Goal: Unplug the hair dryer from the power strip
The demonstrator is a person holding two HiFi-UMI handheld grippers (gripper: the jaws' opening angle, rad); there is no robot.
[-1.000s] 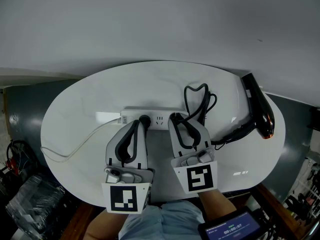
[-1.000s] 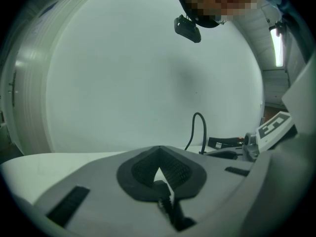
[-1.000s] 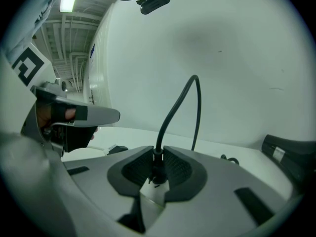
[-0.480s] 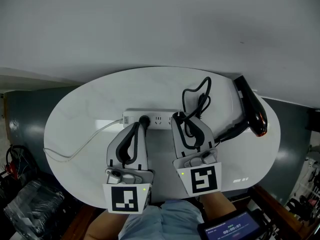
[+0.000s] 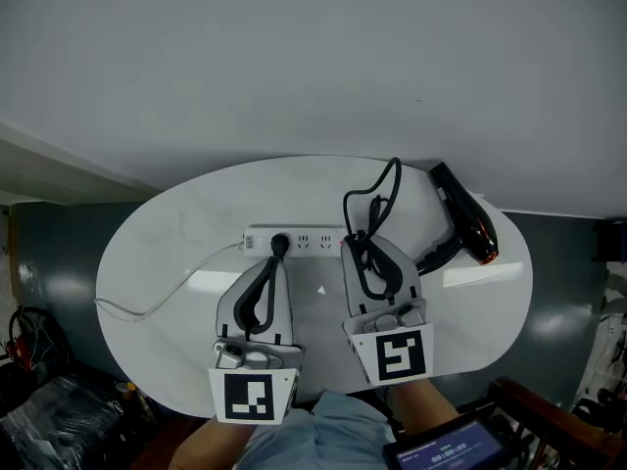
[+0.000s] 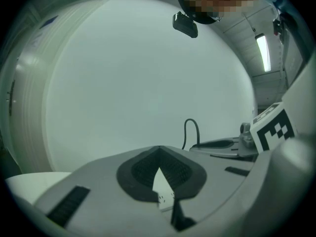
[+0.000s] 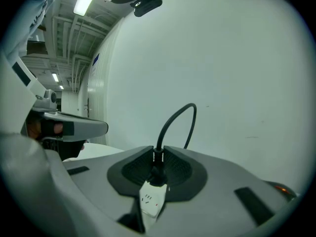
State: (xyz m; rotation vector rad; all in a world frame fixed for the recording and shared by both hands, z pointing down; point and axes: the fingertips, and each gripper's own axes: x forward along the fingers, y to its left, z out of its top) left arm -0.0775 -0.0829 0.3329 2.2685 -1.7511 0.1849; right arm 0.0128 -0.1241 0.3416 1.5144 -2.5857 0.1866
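A white power strip (image 5: 306, 240) sits at mid-table on the white oval table (image 5: 167, 223). My left gripper (image 5: 275, 256) is shut on the strip (image 6: 163, 189), next to a round black part of it. My right gripper (image 5: 353, 246) is shut on the hair dryer's black plug (image 7: 156, 174), which is still seated in the strip's end (image 7: 150, 201). From the plug the black cord (image 5: 377, 199) arches upward (image 7: 173, 120) and runs to the black hair dryer (image 5: 462, 225), which lies at the table's far right.
A thin white cable (image 5: 167, 282) trails from the strip to the table's left edge. A pale wall stands right behind the table. A tablet screen (image 5: 451, 448) is at the lower right, and dark clutter (image 5: 49, 399) lies on the floor at the lower left.
Both grippers have risen, keeping their hold on the strip and plug. The cord loop now stands taller and narrower. The head view has shifted, so the table and dryer sit lower and further left.
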